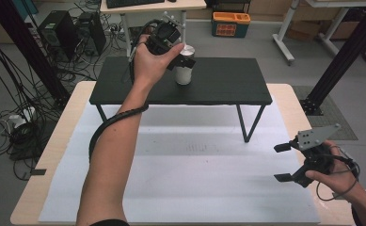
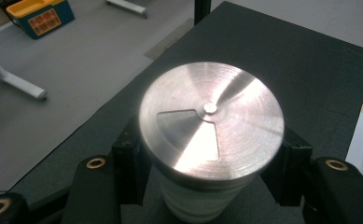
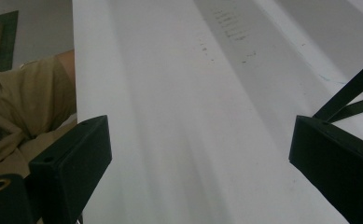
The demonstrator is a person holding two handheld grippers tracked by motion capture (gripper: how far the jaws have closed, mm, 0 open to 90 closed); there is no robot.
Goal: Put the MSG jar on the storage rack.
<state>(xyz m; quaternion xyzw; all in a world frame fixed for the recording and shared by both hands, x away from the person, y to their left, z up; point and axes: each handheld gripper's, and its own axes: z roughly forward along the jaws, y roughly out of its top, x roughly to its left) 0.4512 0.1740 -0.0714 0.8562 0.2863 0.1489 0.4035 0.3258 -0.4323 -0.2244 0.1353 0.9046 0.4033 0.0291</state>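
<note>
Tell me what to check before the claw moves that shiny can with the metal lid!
1. Left claw shut on the white cylindrical can with the round brushed-metal lid: ok.
2. Jaws on both sides, below the lid: ok.
3. Can upright on the black raised shelf: ok.
4. Can's bottom resting flat on the shelf: cannot tell.
5. Right claw open, apart over the white tabletop sheet: ok.

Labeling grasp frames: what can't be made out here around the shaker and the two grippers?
- Shaker base: left gripper view, hidden by its own steel lid; contact with the black shelf unclear.
- Shaker upper body: high view, covered by the left gripper and hand.
- Shaker contents: unseen.
- Right gripper: open over the white sheet; in its own view the fingers are cut off below.
</note>
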